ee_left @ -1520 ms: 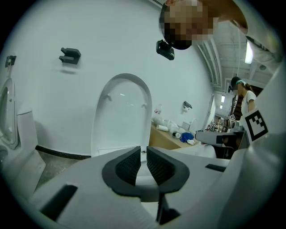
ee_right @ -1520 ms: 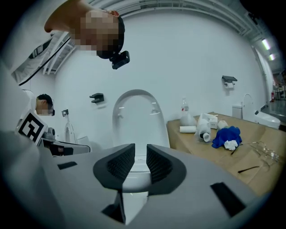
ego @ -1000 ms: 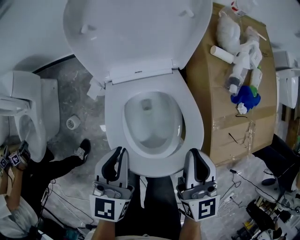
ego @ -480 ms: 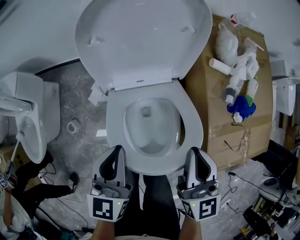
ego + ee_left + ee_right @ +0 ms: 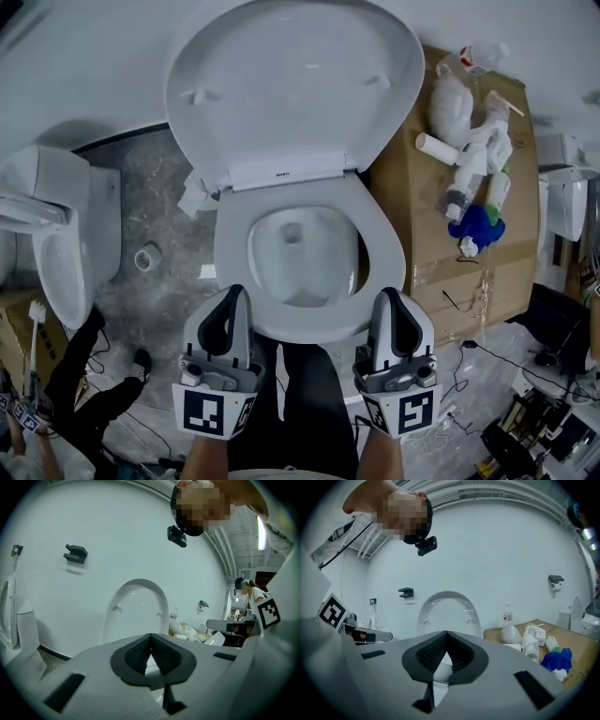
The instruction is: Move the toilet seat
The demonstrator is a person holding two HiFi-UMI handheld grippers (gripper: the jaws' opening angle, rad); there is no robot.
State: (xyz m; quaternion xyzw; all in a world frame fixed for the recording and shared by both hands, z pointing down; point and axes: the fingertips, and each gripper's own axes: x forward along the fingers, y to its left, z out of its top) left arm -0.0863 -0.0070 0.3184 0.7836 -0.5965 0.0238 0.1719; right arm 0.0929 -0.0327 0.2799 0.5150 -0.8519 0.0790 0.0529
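A white toilet stands in the middle of the head view. Its lid (image 5: 291, 84) is raised against the wall, its underside bumpers showing. The seat ring (image 5: 386, 251) lies flat on the bowl. My left gripper (image 5: 234, 293) is at the ring's front left edge, and my right gripper (image 5: 388, 296) is at its front right edge. Both are shut with nothing between their pads, and I cannot tell whether they touch the ring. The left gripper (image 5: 151, 637) faces the upright lid (image 5: 137, 605) past its closed tips. So does the right gripper (image 5: 446, 635), with the lid (image 5: 449, 609) beyond.
A cardboard box (image 5: 441, 244) right of the toilet carries bottles, white bags and a blue object (image 5: 480, 225). A second toilet (image 5: 58, 246) stands at the left, with a tape roll (image 5: 145, 258) on the floor between. A person's legs (image 5: 86, 375) and cables (image 5: 525, 412) lie near the bottom corners.
The toilet now sits lower in the head view, showing more of the raised lid. The person at the lower left has moved down and away. Both grippers stay at the bowl's front.
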